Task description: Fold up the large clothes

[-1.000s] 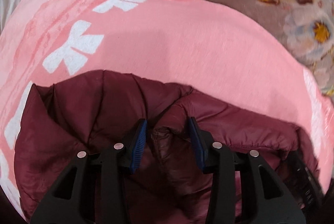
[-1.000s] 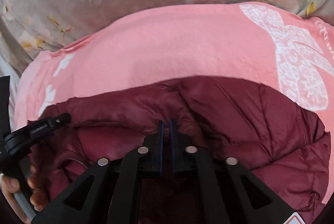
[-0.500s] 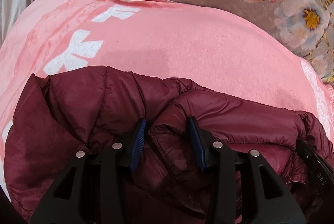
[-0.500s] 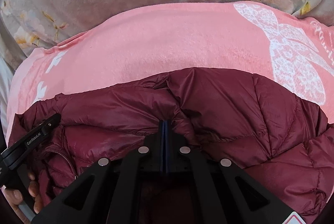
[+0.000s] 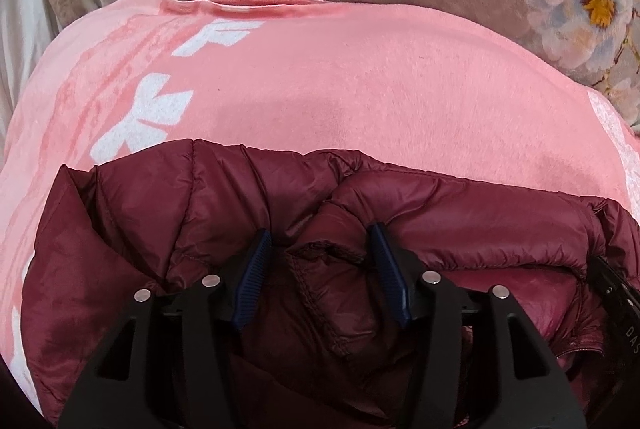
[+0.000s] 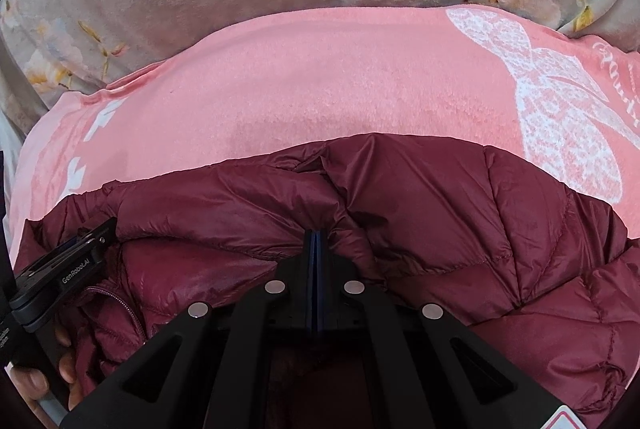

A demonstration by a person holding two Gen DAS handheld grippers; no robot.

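The left claw (image 5: 320, 249) is opening — its pads now clear of the maroon puffer jacket (image 5: 168, 229), which is settling onto the pink blanket (image 5: 340, 89); the right claw (image 6: 316, 245) is staying clamped on a fold, so this fold is probably finishing.

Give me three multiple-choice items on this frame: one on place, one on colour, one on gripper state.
1. Where does the maroon quilted puffer jacket lie?
A. on the pink fleece blanket with white bow prints
B. on a wooden floor
C. in a basket

2. What colour are the pads of the left hand-held gripper?
A. red
B. blue
C. white

3. How does the right hand-held gripper stand?
A. wide open
B. out of view
C. shut, with jacket fabric bunched at its tip

Answers: 1 A, pink blanket shows past the jacket's far edge in both views; 2 B, both ribbed pads are dark blue; 3 C, its two pads meet with no gap.
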